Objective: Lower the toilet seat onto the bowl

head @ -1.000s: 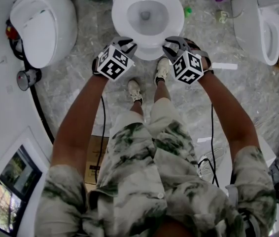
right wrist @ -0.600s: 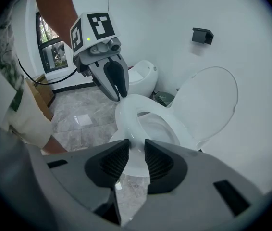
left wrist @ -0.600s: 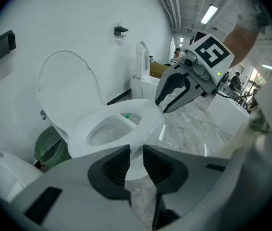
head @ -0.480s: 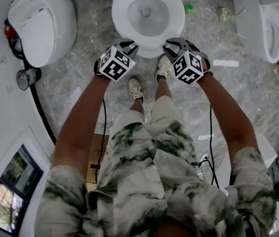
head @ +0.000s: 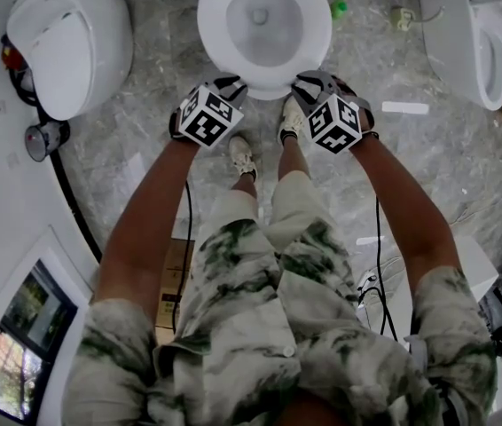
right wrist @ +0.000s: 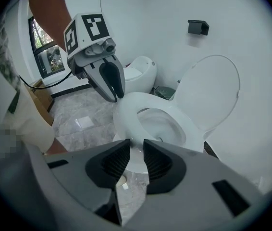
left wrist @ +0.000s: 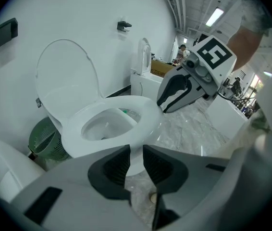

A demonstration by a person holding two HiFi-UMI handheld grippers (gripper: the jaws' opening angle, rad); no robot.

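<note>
We hold left gripper (head: pixel 231 85) ajar, empty; right gripper (head: pixel 309 83) closing (empty too), by front edge of white oval toilet seat (head: pixel 215 34).

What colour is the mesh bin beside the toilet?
Green; the bin shows best in the left gripper view.

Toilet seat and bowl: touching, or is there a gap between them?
Touching. The left gripper view shows the toilet seat lying flat on the bowl, with no gap along its front edge; only the lid stands upright.

Seat (left wrist: pixel 148 115) down on bowl (left wrist: pixel 99 127), lid (left wrist: pixel 68 76) up; L gripper (left wrist: pixel 136 153) fingers (left wrist: pixel 115 165) slightly apart, empty; R gripper (left wrist: pixel 164 107) beside seat.
</note>
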